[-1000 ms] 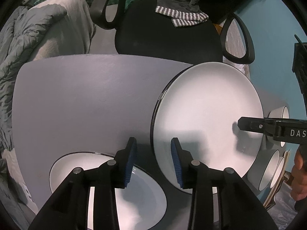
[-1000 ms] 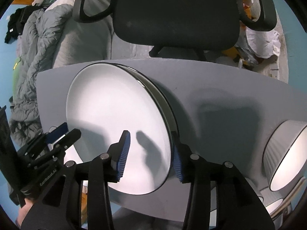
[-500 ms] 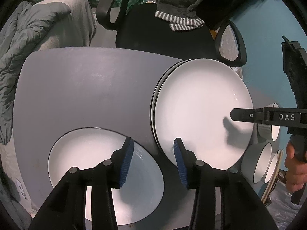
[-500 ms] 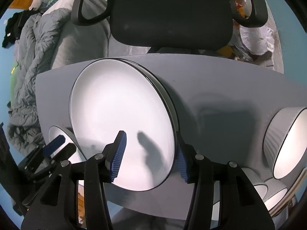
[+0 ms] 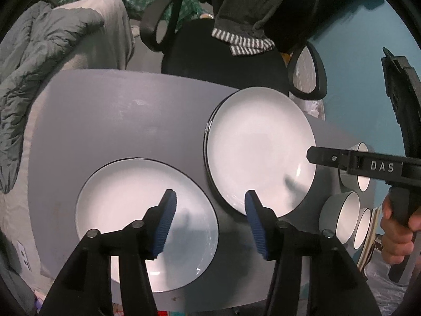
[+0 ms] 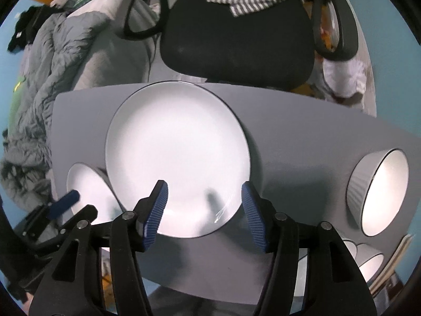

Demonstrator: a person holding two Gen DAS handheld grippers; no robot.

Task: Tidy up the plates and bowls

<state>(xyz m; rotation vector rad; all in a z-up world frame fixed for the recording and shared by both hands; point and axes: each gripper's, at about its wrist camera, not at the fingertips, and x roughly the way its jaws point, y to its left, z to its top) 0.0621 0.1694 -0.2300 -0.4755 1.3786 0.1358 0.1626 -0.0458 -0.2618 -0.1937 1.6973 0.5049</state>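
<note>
Gray table top fills most of what I see, with a black chair behind it and a puffy gray coat off to the left.

Under my left gripper lies one white plate alone. Its near edge sits below my left jaw. My jaws there are opening and nothing is between them. Just past my right jaw is a stack of plates. I can see a second rim under the top one, but I cannot count more than that.

My right gripper hangs over the near edge of that same stack. Its jaws are opening too, with only air between the blue pads. To the right of them sits a ribbed bowl, well apart from the stack. I count two smaller bowls near it, and one more bowl farther back in the left view. A hand holds the right tool's handle.

I think a plate has just been let go onto the stack. So the next job is likely the lone plate. I would need both grippers on its rim, lift it flat, and set it gently on top. After that, the bowls want nesting.
</note>
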